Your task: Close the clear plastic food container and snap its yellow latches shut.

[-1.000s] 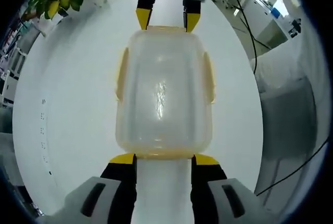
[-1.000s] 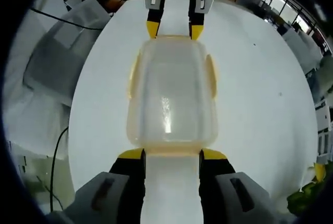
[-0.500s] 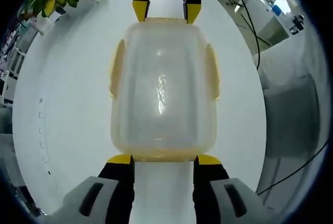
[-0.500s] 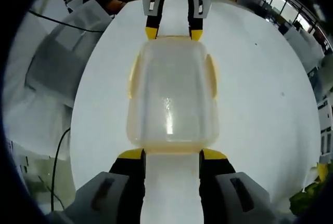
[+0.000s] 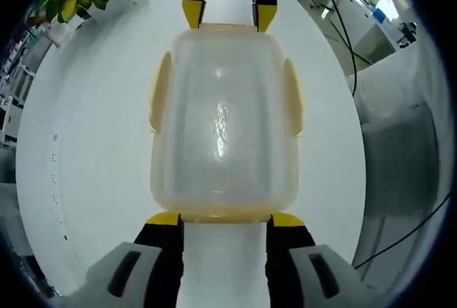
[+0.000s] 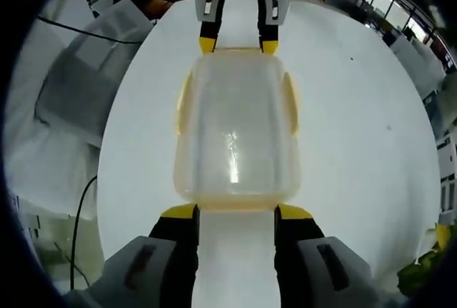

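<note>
One container lengthwise between grippers.

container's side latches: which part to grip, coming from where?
Take each yellow side latch by its outer flap, from the container's long sides. The flaps bow outward from the clear wall, leaving an edge to pinch. Both short ends are taken: the left gripper sits at one, the right gripper at the other.

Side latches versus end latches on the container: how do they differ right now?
The side latches stand out from the container as tall yellow tabs with no gripper near. The end latches show as thin yellow strips, each at a gripper: left gripper, right gripper, jaws open. All are yellow.
</note>
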### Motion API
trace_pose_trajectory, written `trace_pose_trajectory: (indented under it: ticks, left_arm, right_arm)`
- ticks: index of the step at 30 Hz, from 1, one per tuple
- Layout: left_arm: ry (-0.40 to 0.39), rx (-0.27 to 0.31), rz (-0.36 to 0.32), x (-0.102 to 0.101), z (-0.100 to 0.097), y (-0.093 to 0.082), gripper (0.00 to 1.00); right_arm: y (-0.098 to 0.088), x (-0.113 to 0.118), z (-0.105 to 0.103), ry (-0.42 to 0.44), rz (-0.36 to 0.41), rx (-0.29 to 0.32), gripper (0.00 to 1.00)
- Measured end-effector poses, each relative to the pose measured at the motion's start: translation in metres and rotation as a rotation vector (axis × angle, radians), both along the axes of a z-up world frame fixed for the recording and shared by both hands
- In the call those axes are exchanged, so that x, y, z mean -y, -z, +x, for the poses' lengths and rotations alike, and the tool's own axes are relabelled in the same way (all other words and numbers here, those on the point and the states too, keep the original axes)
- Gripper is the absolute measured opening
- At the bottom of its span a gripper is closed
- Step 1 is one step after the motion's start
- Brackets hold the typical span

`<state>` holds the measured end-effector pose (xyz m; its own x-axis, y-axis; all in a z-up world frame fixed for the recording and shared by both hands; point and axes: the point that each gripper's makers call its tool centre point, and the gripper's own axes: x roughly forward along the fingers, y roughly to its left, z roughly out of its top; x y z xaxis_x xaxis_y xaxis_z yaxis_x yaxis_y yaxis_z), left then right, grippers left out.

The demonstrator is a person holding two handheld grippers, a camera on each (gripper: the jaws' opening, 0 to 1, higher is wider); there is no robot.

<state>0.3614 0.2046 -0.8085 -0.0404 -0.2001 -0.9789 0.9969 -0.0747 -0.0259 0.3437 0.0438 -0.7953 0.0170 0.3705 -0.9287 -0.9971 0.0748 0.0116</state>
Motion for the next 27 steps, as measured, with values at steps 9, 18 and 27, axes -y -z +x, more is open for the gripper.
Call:
trace_pose_trajectory:
  ticks: [9,18,27]
  left_arm:
    - [-0.038,-0.001,-0.028,-0.005,0.0,0.007,0.4]
    - [-0.263,-0.07,0.045,-0.037,-0.007,0.029,0.38]
    - [-0.515,-0.15,-0.14,-0.03,-0.001,-0.001,0.51]
  right_arm:
    - [0.009,0.008,0.002,0.012,-0.014,0.033,0.41]
    - [0.032,0.035,-0.007,0.114,-0.059,-0.022,0.43]
    - [0.018,0.036,-0.008,0.269,0.045,-0.095,0.44]
